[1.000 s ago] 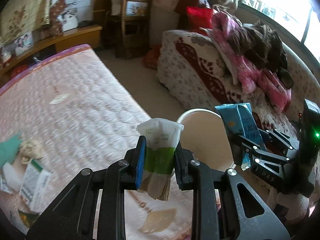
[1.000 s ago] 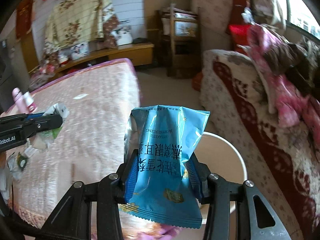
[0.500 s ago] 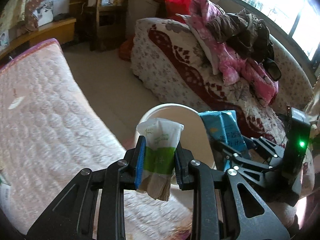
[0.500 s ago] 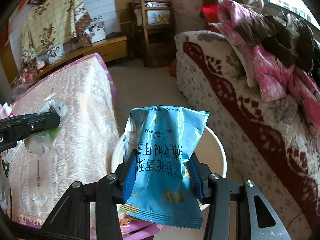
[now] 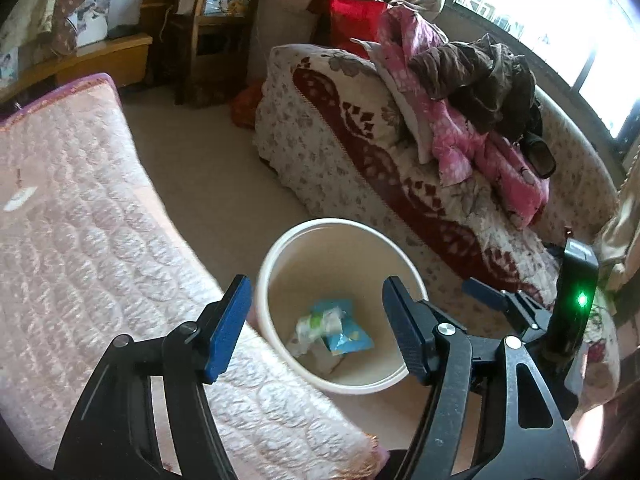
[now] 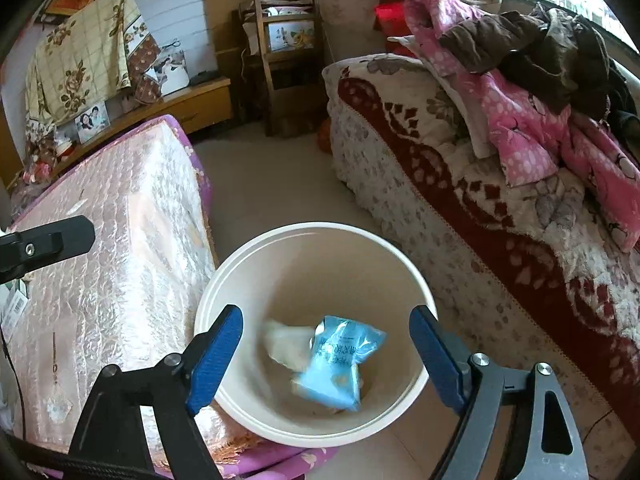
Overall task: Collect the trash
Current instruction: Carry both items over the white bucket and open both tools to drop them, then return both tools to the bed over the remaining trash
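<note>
Both pieces of trash down in the round cream plastic bin [image 6: 416, 280], standing on the floor between the pink quilted mattress [image 5: 80, 216] and the floral red-patterned sofa [image 5: 360, 128]. Blue crinkled snack packet [image 6: 340, 360] lying at the bottom, slightly blurred, so possibly not fully settled; white-and-green crumpled wrapper [image 5: 318, 322] touching it on one side.

Left claw [image 5: 316, 328] spread wide, holding nothing, poised above the near rim of the bin. Right claw [image 6: 326, 354] likewise wide open and empty, directly over the bin mouth.

Judged from this: one drop-off round complete. Not finished overall, most likely. Small pale scrap [image 5: 18, 199] visible on the mattress surface, well apart from the bin, and some paper-like items at the far left edge of the right wrist view, too small and cut off to identify. Remaining work: probably swinging back over the mattress, picking up whatever litter is left, and returning to the bin. Amount of remaining trash impossible to tell, most of the mattress being out of view.
</note>
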{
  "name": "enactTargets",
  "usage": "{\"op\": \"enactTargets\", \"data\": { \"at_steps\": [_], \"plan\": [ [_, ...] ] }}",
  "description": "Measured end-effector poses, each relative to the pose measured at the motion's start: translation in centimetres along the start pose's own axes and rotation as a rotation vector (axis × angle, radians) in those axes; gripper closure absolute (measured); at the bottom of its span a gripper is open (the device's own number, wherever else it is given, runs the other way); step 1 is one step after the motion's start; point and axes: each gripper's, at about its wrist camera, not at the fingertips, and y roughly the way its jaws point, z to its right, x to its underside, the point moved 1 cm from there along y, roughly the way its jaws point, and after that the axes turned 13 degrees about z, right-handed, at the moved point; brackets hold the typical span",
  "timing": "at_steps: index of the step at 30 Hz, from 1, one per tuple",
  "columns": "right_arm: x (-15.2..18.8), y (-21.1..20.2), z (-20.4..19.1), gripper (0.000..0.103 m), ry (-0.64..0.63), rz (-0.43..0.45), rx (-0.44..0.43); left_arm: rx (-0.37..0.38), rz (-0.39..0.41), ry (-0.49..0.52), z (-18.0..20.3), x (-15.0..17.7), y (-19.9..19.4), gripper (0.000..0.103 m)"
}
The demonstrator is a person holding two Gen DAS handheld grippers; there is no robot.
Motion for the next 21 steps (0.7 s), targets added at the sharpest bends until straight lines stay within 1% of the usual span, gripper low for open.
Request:
{"op": "enactTargets", "data": {
  "at_steps": [5,12,21],
  "plan": [
    [0.0,-0.2,-1.8,0.020,-0.021,0.001,-0.018,-0.065,0.009,0.030,-0.9,0.5,-1.1,0.036],
    [-0.2,-0.5,-4.2,0.020,-0.044,0.004,-0.049,-0.163,0.029,0.007,-3.4,1.0,-3.5,0.036],
    [-1.3,-1.7,-7.8,0.020,-0.066,0.020,-0.082,-0.253,0.069,-0.029,-6.6,1.2,-7.7,0.036]
  ]
}}
